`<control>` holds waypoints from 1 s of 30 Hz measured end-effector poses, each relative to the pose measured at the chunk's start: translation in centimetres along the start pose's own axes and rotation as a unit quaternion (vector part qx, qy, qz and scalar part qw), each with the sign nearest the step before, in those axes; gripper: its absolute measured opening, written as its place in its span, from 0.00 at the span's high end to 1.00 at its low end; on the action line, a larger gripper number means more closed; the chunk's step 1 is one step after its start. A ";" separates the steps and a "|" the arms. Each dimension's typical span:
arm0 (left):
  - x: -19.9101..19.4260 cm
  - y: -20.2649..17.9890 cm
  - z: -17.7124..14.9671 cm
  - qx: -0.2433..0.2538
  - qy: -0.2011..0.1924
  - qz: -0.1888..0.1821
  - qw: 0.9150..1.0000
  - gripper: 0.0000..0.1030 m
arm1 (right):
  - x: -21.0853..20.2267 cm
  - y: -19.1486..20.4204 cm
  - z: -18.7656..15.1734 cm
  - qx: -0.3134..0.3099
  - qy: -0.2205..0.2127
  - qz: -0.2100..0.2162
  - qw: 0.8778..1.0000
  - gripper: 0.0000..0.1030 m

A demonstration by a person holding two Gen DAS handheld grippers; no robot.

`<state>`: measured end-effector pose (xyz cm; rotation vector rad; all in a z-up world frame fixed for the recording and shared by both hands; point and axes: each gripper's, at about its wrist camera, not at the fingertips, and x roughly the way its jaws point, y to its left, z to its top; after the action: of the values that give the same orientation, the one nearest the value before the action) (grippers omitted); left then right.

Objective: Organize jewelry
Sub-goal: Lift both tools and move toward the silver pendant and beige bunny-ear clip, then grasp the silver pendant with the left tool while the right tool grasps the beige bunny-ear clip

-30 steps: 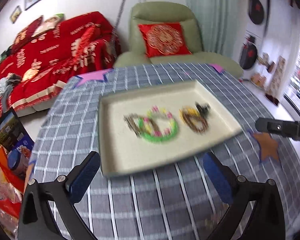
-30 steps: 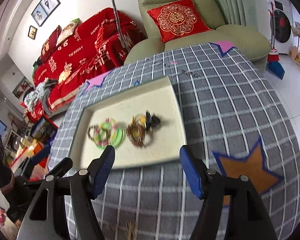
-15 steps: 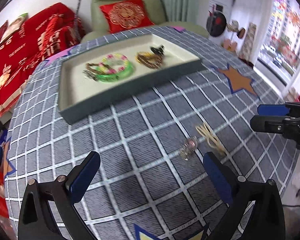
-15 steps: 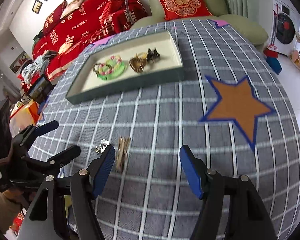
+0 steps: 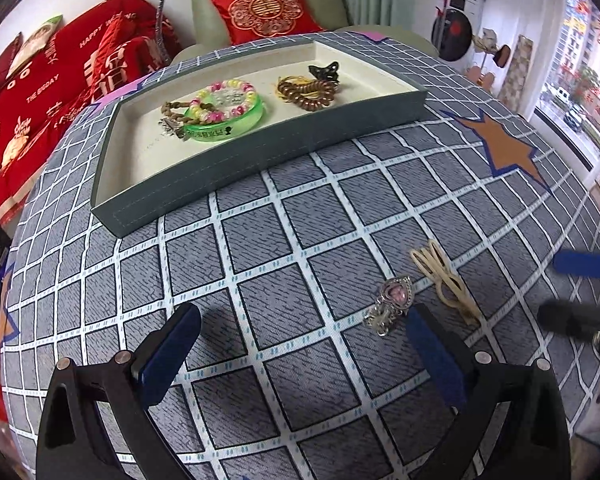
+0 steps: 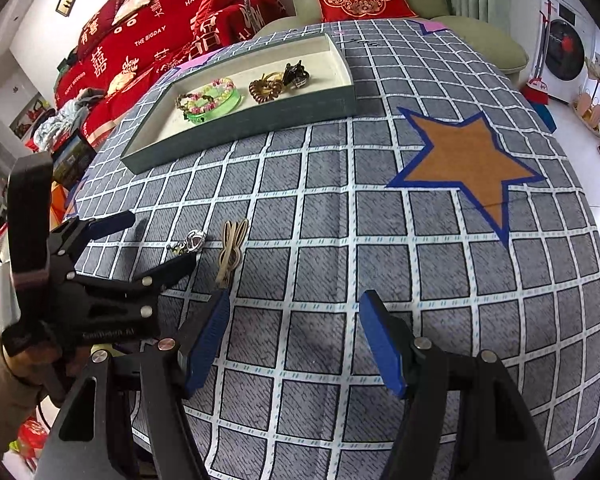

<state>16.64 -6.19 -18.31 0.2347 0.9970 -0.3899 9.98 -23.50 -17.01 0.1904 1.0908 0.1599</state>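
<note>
A grey tray [image 5: 260, 160] with a cream lining lies on the checked tablecloth; it also shows in the right wrist view [image 6: 260, 116]. In it lie a green bangle [image 5: 224, 128] with bead bracelets and a brown coil bracelet [image 5: 308, 92] beside a black clip [image 5: 324, 72]. On the cloth lie a silver heart pendant [image 5: 392, 300] and a beige hair clip [image 5: 444, 284], also seen in the right wrist view as the pendant [image 6: 192, 242] and clip [image 6: 230, 254]. My left gripper [image 5: 300, 344] is open, its right finger beside the pendant. My right gripper [image 6: 296, 344] is open and empty, near the hair clip.
An orange star patch [image 6: 468, 160] is on the cloth at right. A red-covered sofa [image 6: 160, 40] and a green armchair with a red cushion [image 5: 264, 12] stand behind the table. The left gripper's body [image 6: 80, 280] sits left of the right gripper.
Both grippers have pulled back from the tray and lowered towards the near part of the table. The pendant and hair clip have come into close view by the fingers.
</note>
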 end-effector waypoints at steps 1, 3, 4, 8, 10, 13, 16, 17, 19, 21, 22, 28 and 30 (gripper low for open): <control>0.0 0.0 0.0 -0.002 0.000 0.002 1.000 0.00 | 0.1 0.1 -0.1 -0.002 0.002 0.000 1.000 0.32; 0.1 0.0 0.2 -0.009 -0.002 0.008 1.000 0.00 | 0.5 0.5 -0.4 -0.006 0.005 -0.001 1.000 0.32; 0.1 0.1 0.3 -0.013 -0.003 0.007 1.000 0.00 | 0.6 0.8 -0.5 -0.010 0.006 -0.003 1.000 0.32; 0.4 0.2 0.8 -0.026 -0.003 0.010 1.000 0.06 | 1.1 1.7 -0.7 -0.023 0.006 -0.007 1.000 0.32; 0.2 0.3 0.9 -0.030 -0.005 0.003 1.000 0.13 | 1.3 2.2 -0.7 -0.029 0.004 -0.010 1.000 0.32; 0.0 0.3 0.9 -0.027 -0.007 0.007 1.000 0.23 | 1.9 3.1 -0.7 -0.038 0.003 -0.014 0.999 0.32; -0.1 1.0 0.8 -0.034 -0.007 0.014 0.999 0.23 | 2.2 4.0 -0.5 -0.050 -0.003 -0.021 0.999 0.32; -0.1 1.3 0.7 -0.040 -0.006 0.012 0.999 0.25 | 2.4 4.3 -0.4 -0.054 -0.005 -0.024 0.998 0.32; -0.2 1.7 0.7 -0.047 -0.009 0.013 0.999 0.33 | 2.7 4.8 -0.2 -0.063 -0.009 -0.030 0.998 0.33; -0.3 2.0 0.6 -0.047 -0.009 0.012 0.999 0.35 | 3.0 5.4 -0.1 -0.074 -0.016 -0.041 0.996 0.40; -0.3 2.0 0.6 -0.047 -0.009 0.012 0.999 0.37 | 3.2 5.6 0.0 -0.079 -0.020 -0.047 0.996 0.47; -0.5 2.1 0.6 -0.040 -0.012 0.010 0.999 0.61 | 3.6 6.3 0.5 -0.101 -0.028 -0.059 0.993 0.82; -0.5 2.0 0.6 -0.040 -0.012 0.007 0.999 0.72 | 3.6 6.0 0.7 -0.097 -0.024 -0.052 0.994 0.91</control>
<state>17.72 -4.44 -17.58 0.1655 0.9846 -0.3383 12.05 -16.88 -18.39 -0.0373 1.0274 0.1664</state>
